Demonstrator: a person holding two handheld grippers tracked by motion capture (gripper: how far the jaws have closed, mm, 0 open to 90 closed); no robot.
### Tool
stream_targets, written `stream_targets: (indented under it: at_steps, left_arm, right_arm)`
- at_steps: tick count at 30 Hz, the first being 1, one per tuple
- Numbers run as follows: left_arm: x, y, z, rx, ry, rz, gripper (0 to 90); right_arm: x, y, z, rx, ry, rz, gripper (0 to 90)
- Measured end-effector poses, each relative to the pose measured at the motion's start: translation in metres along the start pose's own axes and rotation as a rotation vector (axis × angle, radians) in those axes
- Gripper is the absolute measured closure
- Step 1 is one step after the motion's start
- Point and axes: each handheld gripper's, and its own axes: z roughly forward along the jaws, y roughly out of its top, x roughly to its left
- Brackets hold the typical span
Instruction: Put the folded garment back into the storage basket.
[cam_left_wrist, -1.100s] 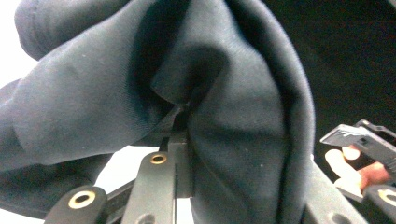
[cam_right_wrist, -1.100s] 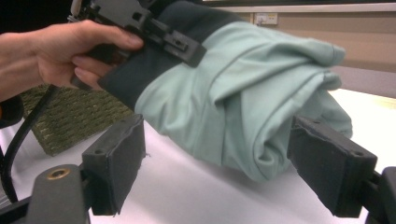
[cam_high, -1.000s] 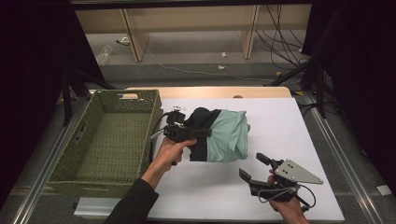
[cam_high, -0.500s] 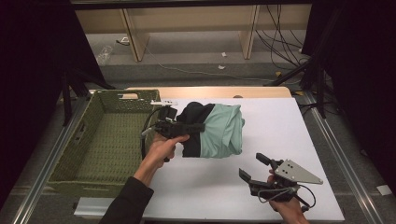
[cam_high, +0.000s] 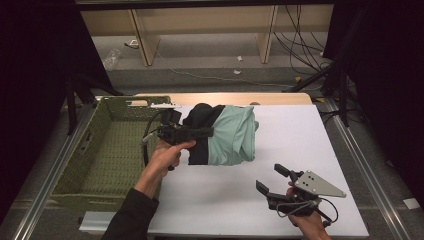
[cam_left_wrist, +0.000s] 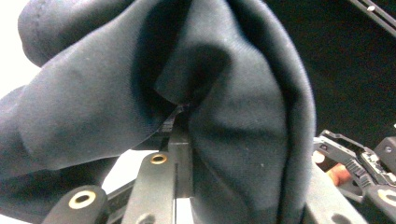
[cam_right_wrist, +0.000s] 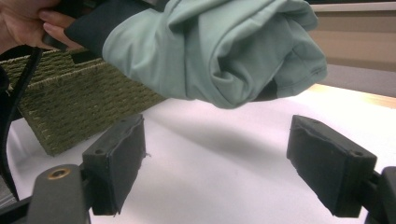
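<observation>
White table (cam_high: 300, 145) under dark surrounds, green woven basket (cam_high: 107, 150) at its left, my left gripper (cam_high: 202, 132) clenched on the black-and-mint garment (cam_high: 230, 135), held clear of the table per my right gripper view, dark folds crowding my left gripper view, right gripper (cam_high: 272, 181) near right, jaws spread, empty.

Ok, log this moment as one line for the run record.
left gripper: shut on folded mint-green and black garment, lifted off white table | right gripper: open, idle | woven green basket: beside garment

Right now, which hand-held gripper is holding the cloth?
The left hand-held gripper, shut on the folded green and black garment beside the basket; the right hand-held gripper is open.
</observation>
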Motion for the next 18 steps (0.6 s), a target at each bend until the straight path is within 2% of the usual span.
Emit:
stream_targets:
  at_steps: [12,18]
  left_arm:
    - [0.001,0.006,-0.013,0.021,0.036,0.038,69.0]
    - [-0.004,0.01,-0.023,0.015,0.057,0.07,69.0]
  right_arm:
    - [0.0,0.001,0.0,-0.006,0.0,0.0,20.4]
    - [0.0,0.001,0.0,-0.006,-0.002,-0.001,20.4]
